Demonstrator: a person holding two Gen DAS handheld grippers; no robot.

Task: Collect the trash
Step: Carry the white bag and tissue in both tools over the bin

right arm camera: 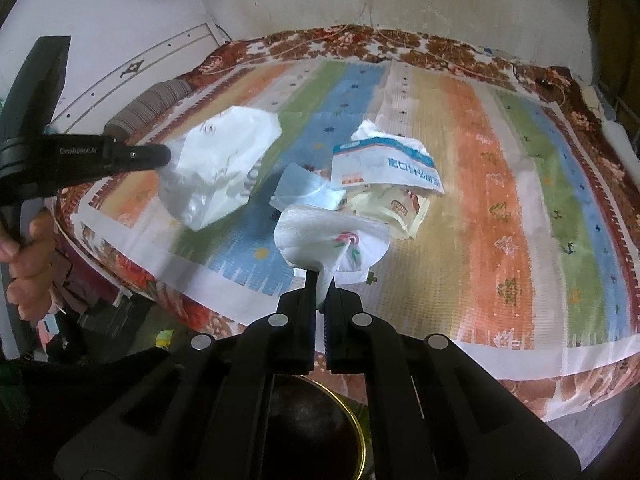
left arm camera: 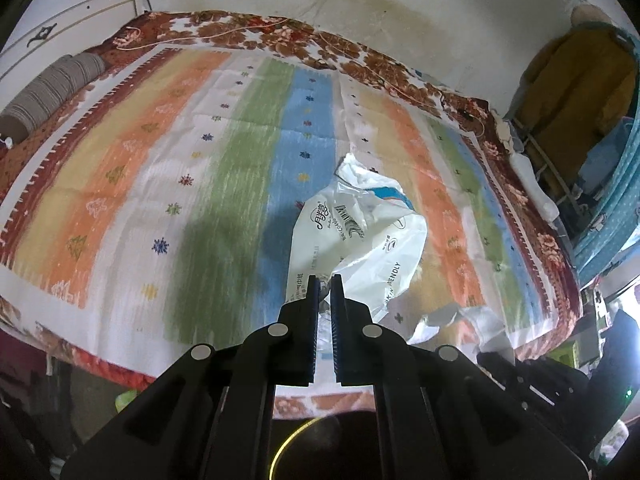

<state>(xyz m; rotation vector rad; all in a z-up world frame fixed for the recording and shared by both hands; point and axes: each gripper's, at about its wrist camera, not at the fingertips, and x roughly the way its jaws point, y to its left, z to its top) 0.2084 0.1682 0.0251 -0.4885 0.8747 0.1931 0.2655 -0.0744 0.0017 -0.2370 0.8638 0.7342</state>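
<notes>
Both tools grip: left tool (left arm camera: 325, 280) pinches the limp plastic bag (left arm camera: 360, 236), right tool (right arm camera: 322, 280) the soft tissue (right arm camera: 332, 240); edges suit.

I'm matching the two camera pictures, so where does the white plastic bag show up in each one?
Left wrist: bag at centre, pinched in the left tool.
Right wrist: same bag at upper left, hanging from that tool.
Shared landmark: the blue stripe on the bed cover.

White plastic bag (left arm camera: 360, 240) and floral tissue (right arm camera: 332, 240) lifted; blue-white wrapper (right arm camera: 384, 164) crumpled on bedspread.
</notes>
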